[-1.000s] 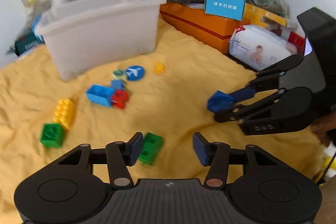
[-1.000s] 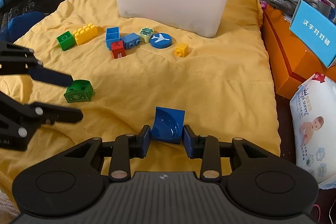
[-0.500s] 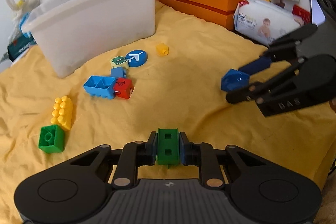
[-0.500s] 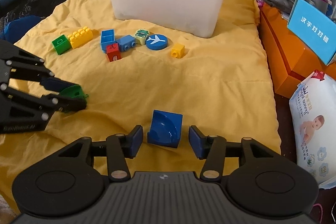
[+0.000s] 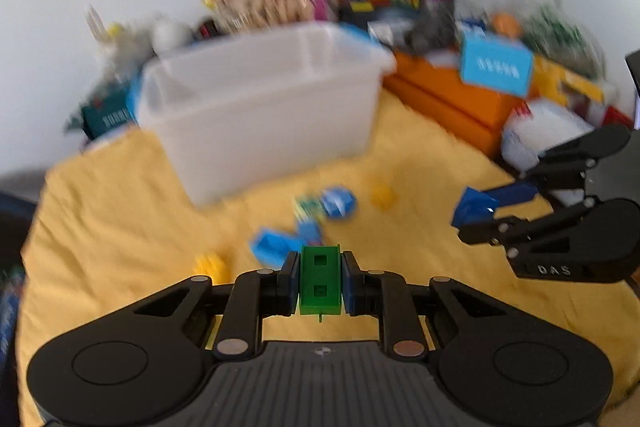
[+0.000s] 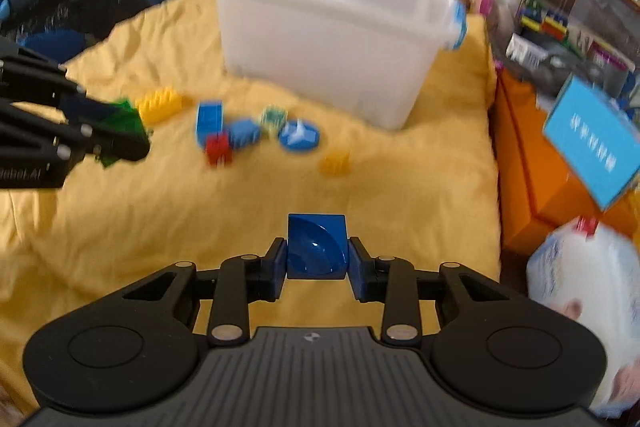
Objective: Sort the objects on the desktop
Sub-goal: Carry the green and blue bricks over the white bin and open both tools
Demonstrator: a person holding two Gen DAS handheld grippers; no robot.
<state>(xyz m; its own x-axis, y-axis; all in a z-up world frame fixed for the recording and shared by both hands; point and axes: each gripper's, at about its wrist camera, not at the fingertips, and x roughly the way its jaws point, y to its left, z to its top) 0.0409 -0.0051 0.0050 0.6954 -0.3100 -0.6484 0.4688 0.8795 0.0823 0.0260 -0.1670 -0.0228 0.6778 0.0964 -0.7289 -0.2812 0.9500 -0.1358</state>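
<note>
Green two-hole brick (image 5: 320,279) clamped in left gripper (image 5: 320,281), above yellow cloth (image 5: 120,211). Blue curved block (image 6: 317,247) pinched in right gripper (image 6: 317,261). Red brick (image 6: 218,148) visible only from right wrist; white bin (image 6: 332,55) beyond.

A home play corner — yellow blanket (image 6: 400,187); baby-wipes pack (image 6: 576,267); shelf of toy boxes (image 6: 576,7).

The right tongs (image 6: 317,259), spread apart around the blue curved block (image 6: 316,247) half a second ago, now pinch it and hold it clear of the yellow cloth (image 6: 400,195). The left tongs (image 5: 320,281), already clamped on the green brick (image 5: 320,279), now carry it raised, nearer the white bin (image 5: 260,115).
</note>
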